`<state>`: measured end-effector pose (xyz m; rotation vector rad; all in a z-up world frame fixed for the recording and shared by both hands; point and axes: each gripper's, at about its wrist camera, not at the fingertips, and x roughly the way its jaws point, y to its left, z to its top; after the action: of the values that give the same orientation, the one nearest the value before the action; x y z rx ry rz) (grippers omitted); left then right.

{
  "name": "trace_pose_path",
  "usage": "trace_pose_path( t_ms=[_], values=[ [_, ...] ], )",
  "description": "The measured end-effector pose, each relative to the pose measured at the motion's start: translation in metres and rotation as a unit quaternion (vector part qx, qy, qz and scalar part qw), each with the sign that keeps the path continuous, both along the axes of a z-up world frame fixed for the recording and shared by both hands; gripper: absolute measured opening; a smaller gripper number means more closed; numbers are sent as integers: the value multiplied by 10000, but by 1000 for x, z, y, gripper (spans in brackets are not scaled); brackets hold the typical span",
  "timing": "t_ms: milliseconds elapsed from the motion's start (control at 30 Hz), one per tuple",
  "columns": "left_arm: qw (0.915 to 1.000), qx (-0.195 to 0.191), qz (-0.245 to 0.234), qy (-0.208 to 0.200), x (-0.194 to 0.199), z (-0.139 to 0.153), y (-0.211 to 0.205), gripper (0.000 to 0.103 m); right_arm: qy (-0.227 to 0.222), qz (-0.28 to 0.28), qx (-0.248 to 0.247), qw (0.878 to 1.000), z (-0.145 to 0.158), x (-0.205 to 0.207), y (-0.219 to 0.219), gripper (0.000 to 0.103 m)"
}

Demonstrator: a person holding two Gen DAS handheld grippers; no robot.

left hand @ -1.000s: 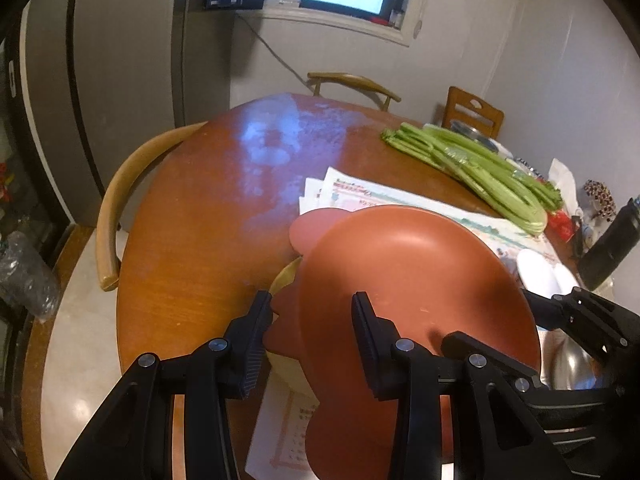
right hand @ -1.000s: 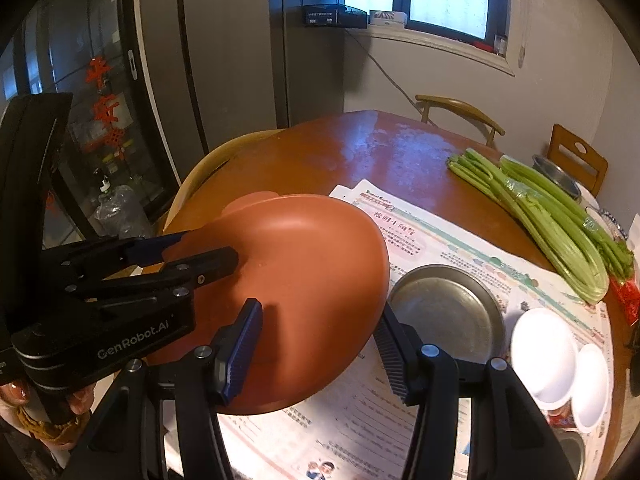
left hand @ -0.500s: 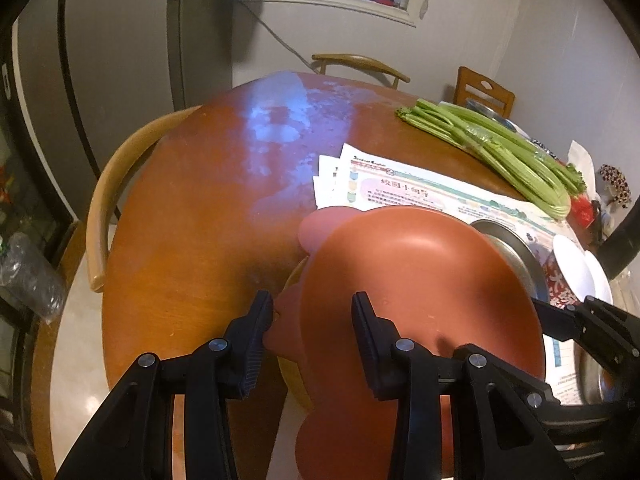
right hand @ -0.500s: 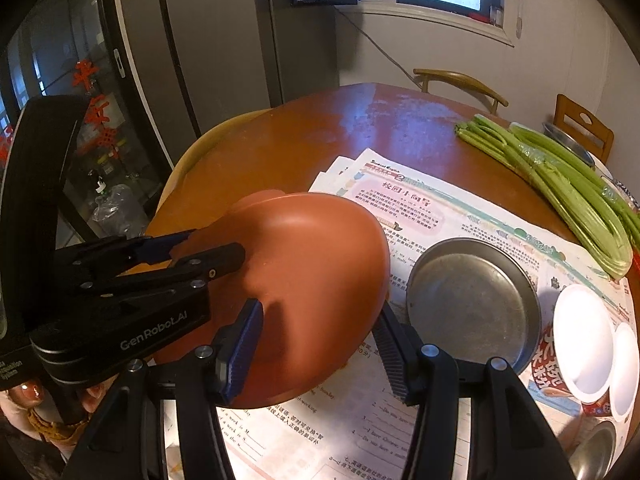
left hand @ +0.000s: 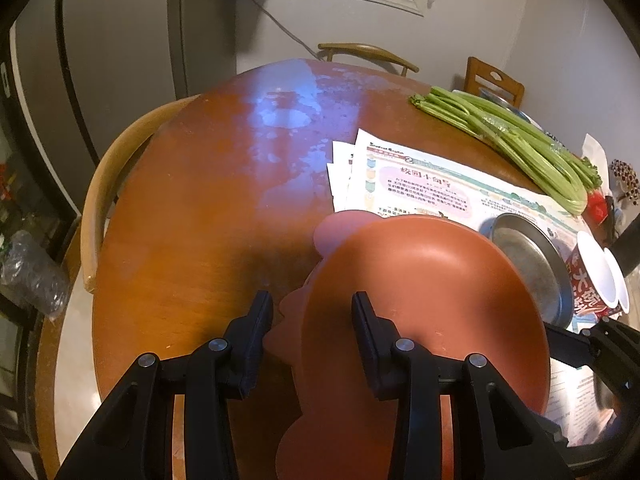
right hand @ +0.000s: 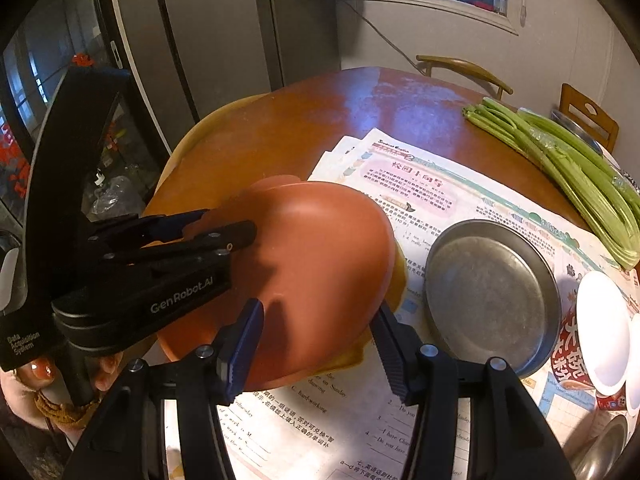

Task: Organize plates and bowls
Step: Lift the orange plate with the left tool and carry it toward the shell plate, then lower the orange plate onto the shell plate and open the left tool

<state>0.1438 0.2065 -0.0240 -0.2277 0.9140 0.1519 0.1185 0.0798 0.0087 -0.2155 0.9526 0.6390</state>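
A reddish-brown bowl (left hand: 420,288) with ear-shaped handles hangs tilted over the near part of the round wooden table (left hand: 208,220). My left gripper (left hand: 312,320) is shut on its near rim beside a handle. My right gripper (right hand: 316,344) is shut on the bowl (right hand: 320,248) from the opposite side, the bowl filling the gap between its fingers. The left gripper (right hand: 208,236) shows in the right wrist view, clamped on the far rim. A yellow rim (right hand: 398,280) peeks out under the brown bowl; I cannot tell whether it is carried or lies on the paper.
Newspaper sheets (right hand: 420,184) cover the table's right half, with a metal plate (right hand: 492,292) just right of the bowl. White-lidded noodle cups (right hand: 600,328) and celery (right hand: 560,168) lie further right. Wooden chairs (left hand: 104,184) ring the table. A hand (right hand: 36,380) grips the left tool.
Both grippers have sunk toward the table with the brown bowl still held between them. The metal plate and newspaper now sit closer below.
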Motion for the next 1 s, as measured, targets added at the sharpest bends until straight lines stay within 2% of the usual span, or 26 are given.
trace_pose_path(
  t_ms=[500, 1000],
  values=[
    [10000, -16, 18, 41, 4, -2, 0, 41, 114, 37, -13, 9999, -7, 0, -4, 56],
    [9998, 54, 83, -182, -23, 13, 7, 42, 112, 170, 102, 9997, -1, -12, -9, 56]
  ],
)
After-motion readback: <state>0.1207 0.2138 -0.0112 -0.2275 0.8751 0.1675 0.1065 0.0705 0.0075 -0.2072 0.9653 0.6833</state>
